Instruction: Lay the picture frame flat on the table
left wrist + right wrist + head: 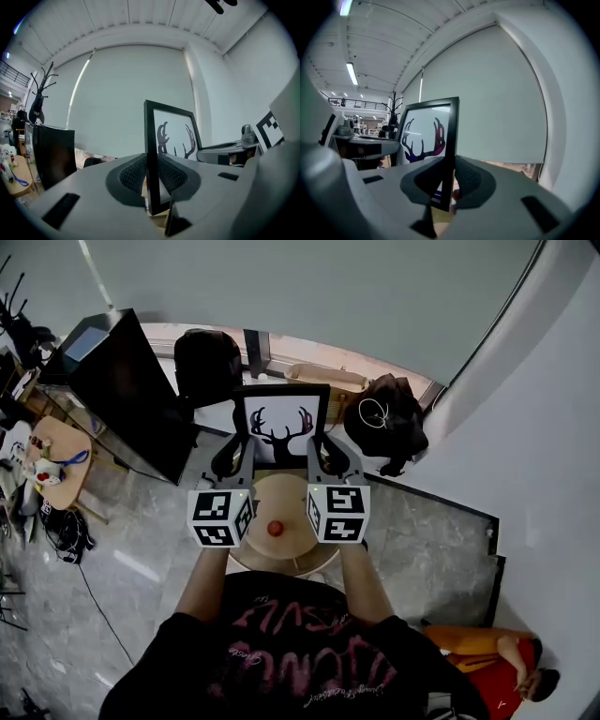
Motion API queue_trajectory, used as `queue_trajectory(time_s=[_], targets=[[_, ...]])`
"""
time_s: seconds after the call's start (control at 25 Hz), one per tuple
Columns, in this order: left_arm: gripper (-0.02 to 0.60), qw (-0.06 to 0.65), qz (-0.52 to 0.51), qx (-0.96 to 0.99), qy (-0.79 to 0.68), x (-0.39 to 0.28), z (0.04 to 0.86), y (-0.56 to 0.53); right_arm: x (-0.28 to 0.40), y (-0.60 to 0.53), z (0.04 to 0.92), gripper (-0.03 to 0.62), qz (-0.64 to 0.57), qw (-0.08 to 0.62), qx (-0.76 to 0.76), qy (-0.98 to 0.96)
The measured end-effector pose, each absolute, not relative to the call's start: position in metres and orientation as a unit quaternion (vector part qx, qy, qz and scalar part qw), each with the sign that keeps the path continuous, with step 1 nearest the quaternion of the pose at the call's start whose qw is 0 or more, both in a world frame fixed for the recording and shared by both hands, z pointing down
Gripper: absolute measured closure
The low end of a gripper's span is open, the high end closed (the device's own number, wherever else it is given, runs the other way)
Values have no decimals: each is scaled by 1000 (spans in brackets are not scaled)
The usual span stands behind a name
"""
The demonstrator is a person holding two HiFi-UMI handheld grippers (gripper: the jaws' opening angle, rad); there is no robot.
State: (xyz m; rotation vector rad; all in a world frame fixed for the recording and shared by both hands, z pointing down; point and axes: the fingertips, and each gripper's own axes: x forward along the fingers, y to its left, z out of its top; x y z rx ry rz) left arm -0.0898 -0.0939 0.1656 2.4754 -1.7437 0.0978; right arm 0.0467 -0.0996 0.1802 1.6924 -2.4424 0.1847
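The picture frame, black-edged with a dark antler print on white, stands upright above the far edge of a round wooden table. My left gripper is shut on its left edge, and my right gripper is shut on its right edge. In the left gripper view the picture frame shows edge-on, pinched between the ribbed pads of the left gripper. In the right gripper view the picture frame sits the same way inside the right gripper. Its bottom edge is hidden behind the jaws.
A small red ball lies on the table near me. A large black screen stands at the left, a black chair behind the frame, a black bag at the right. A person in red sits low right.
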Motion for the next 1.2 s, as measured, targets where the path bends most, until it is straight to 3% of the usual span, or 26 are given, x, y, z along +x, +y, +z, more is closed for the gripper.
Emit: queue_trajectory(time_s=[1.2], targets=[[508, 104, 76, 805, -579, -89, 223, -125, 46, -133, 242, 513, 116, 121, 546, -821]])
